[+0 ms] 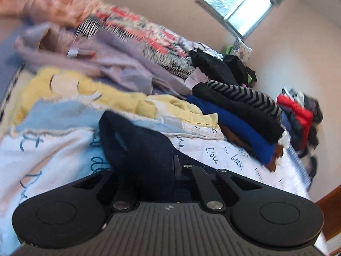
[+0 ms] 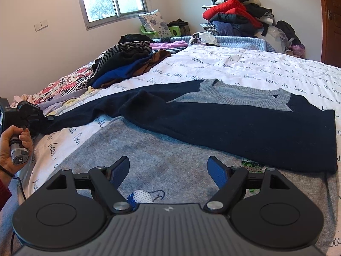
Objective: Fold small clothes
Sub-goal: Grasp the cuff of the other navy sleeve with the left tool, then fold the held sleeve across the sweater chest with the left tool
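A navy sweater (image 2: 234,123) with a grey collar lies flat on the white quilt (image 2: 255,70), partly over a grey garment (image 2: 153,149). Its long sleeve (image 2: 89,111) stretches out to the left. There my left gripper (image 2: 48,118) is shut on the sleeve's end, with a person's hand (image 2: 15,147) on its handle. In the left wrist view the navy sleeve (image 1: 136,145) bunches up just ahead of the shut left gripper (image 1: 178,166). My right gripper (image 2: 168,165) hangs open over the grey garment, its blue pads (image 2: 219,172) apart with nothing between them.
A heap of striped, blue and brown clothes (image 2: 127,64) lies on the bed's left side, beside lilac and floral pieces (image 1: 119,64) and a yellow blanket (image 1: 110,98). Another clothes pile (image 2: 234,15) stands against the far wall. A wooden door (image 2: 330,21) is at the right.
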The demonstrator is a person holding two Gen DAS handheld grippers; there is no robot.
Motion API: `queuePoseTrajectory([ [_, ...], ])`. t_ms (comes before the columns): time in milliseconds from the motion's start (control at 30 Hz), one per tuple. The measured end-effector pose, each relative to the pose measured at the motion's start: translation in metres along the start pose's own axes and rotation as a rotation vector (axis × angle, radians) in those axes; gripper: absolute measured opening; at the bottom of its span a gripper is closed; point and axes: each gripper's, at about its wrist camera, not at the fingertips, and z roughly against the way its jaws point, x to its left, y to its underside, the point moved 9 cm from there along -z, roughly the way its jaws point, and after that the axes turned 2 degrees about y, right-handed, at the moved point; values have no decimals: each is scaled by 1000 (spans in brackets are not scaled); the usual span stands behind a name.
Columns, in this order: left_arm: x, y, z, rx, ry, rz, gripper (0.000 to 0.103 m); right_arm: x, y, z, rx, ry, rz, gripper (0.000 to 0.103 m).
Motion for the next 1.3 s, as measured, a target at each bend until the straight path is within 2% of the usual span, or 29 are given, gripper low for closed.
queuePoseTrajectory([
  [233,-53,12,17,-48,-28,-249,7,-14,5,2,6,14,-34,80],
  [400,-85,24,26,-64,-29,-368,7,-20,6,9,-3,19,-44,80],
  [800,-149,35,47,-83,16,-530,7,-52,15,21,-8,52,-112,80],
  [1067,-204,52,75,-115,109,-622,8,-68,20,31,-20,64,-151,81],
  [1300,-238,72,88,-100,175,-660,8,-76,24,37,-28,69,-168,81],
])
